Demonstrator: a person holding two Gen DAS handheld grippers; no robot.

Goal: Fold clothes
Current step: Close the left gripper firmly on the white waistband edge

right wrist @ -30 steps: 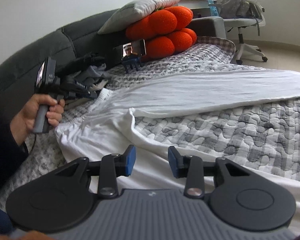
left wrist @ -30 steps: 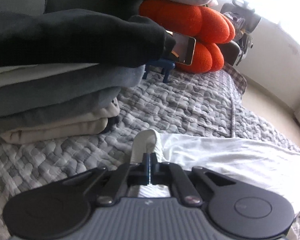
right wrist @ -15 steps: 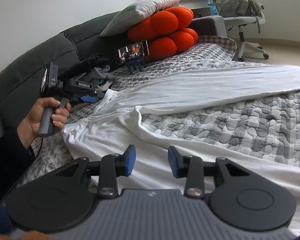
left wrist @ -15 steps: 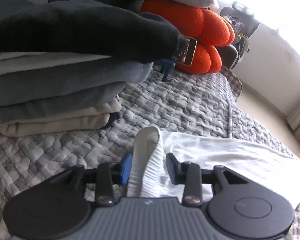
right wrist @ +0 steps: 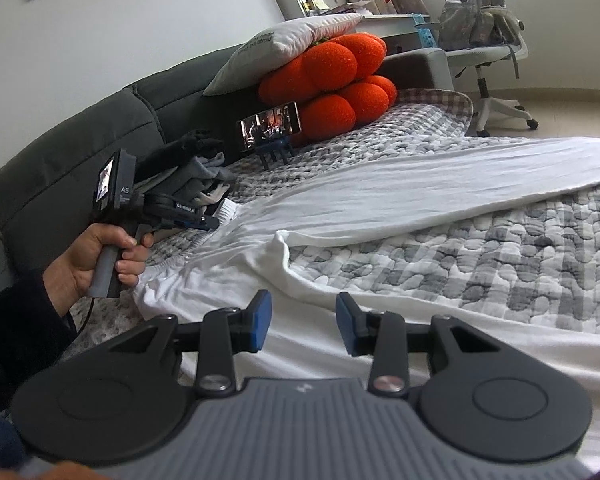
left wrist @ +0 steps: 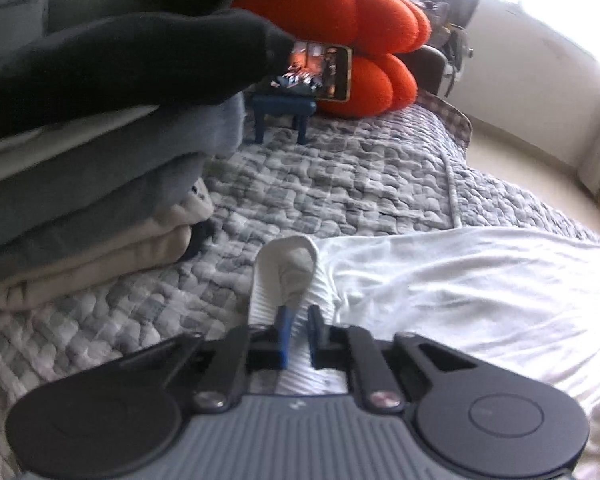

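The left gripper has just been closing its fingers on the ribbed cuff of a white garment, and the blue pads now pinch that cuff, with a loop of it standing up just ahead of the tips. In the right wrist view the same gripper is held by the person's left hand near the back edge of the sofa, by the grey backrest.

The right gripper hovers over the front part of the garment with its fingers partly open and nothing between them.

The white garment lies spread across the grey checked quilt that covers the sofa seat, one long part stretching away toward the far edge. Just beside the cuff sits a stack of folded clothes, dark on top, grey and beige below. Behind it a phone stands on a small blue stand, in front of an orange cushion with a white pillow on top.
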